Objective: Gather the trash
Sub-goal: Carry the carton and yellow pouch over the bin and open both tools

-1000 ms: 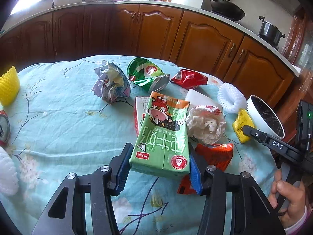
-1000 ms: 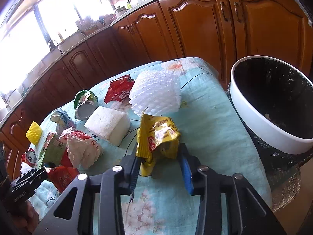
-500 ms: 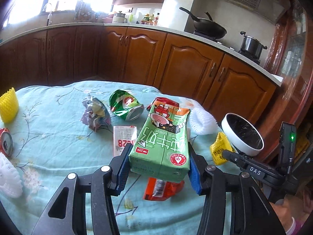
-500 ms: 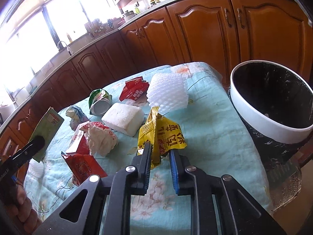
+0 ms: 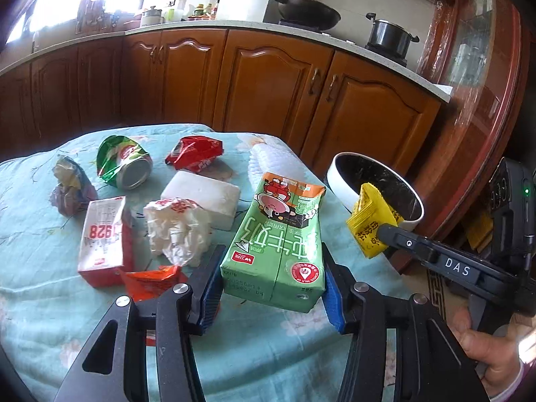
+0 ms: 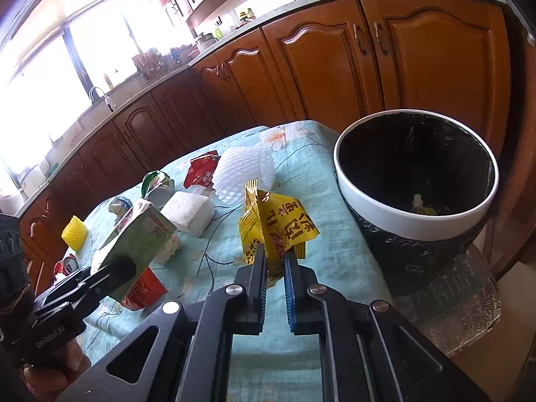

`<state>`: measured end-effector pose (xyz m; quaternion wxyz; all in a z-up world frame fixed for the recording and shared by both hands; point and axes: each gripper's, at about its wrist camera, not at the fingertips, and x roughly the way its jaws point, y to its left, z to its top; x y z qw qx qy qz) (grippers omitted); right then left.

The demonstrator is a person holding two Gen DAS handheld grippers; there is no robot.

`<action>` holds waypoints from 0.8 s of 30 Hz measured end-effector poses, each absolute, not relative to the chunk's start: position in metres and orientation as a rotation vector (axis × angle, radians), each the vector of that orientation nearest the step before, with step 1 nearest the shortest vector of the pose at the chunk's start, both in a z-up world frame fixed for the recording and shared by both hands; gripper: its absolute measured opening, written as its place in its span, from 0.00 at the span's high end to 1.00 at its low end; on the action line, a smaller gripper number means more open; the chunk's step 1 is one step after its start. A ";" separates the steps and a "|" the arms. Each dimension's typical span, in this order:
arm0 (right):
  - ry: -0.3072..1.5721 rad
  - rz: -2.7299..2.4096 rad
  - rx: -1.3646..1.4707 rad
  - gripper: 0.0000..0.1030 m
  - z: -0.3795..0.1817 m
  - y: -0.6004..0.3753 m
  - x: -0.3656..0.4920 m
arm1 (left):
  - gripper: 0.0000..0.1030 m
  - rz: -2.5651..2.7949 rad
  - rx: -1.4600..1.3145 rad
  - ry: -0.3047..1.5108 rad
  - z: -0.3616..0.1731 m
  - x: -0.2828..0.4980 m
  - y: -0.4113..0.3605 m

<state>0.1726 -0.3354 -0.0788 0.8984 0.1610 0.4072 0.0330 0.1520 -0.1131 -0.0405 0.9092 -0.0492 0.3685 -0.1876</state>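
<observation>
The left hand-held gripper [image 5: 273,288] pinches a green milk carton [image 5: 279,238] low in the frame, lifted off the bench [image 5: 40,234]. The right hand-held gripper [image 6: 274,264], jaws pressed nearly together, pinches a yellow snack wrapper [image 6: 274,224] at centre frame, short of the black-lined bin [image 6: 415,221] at right.

The wrapper is thin and caught only by its lower edge, so it could slip or flutter onto the cloth before reaching the rim. The carton is wide and gripped near its base; a tilt could lever it loose. With both loads heading for one opening, the grippers may collide.

The bench wears a pale blue floral cloth strewn with a crushed can [image 5: 125,164], a red packet [image 5: 194,150], a foam block [image 5: 206,194] and crumpled paper [image 5: 177,227]. Wooden kitchen cabinets [image 5: 268,83] fill the upper frame.
</observation>
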 end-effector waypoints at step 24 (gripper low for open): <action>0.807 -0.105 0.370 0.91 -0.067 -0.439 0.174 | 0.52 -0.503 0.004 0.774 -0.055 0.227 -0.227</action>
